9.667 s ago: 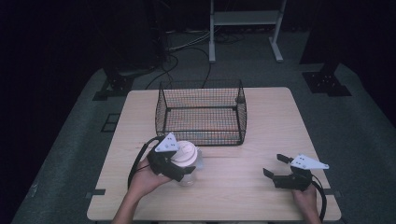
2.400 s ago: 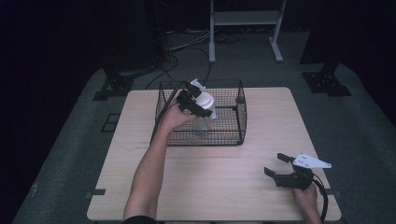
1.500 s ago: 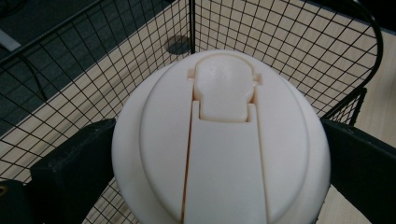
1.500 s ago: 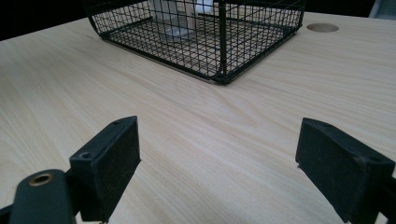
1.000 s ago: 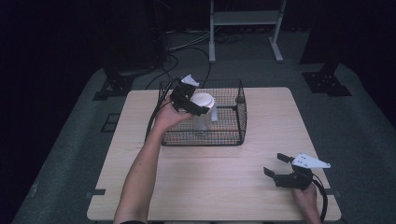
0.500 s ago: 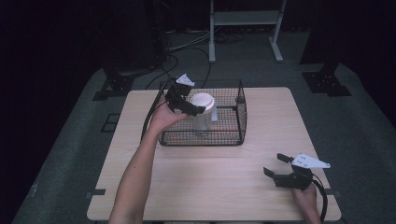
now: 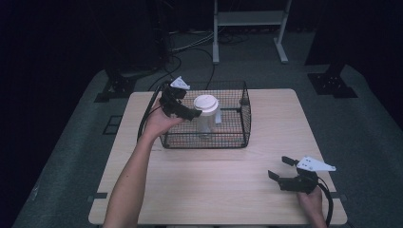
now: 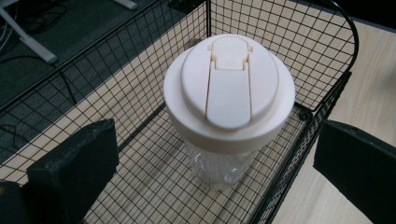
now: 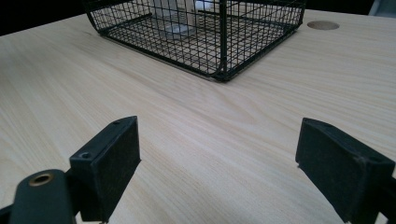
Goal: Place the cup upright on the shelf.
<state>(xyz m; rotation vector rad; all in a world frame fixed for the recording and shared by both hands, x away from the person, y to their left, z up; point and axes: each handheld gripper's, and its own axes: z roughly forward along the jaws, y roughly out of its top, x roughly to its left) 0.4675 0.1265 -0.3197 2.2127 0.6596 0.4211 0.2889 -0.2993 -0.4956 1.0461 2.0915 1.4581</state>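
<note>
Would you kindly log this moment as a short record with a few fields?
table: light wood table
basket: black wire basket at the table's far middle
cup: clear cup with white lid standing upright in the basket
left gripper: open, at the basket's left rim, apart from the cup
right gripper: open, at the table's near right

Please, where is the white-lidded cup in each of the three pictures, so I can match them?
High view: the cup stands in the wire basket, upper centre, beside the left tool.
Left gripper view: the cup is central, between the open jaws.
Right gripper view: at the top edge, the cup shows through the mesh.
Shared landmark: the basket.
</note>
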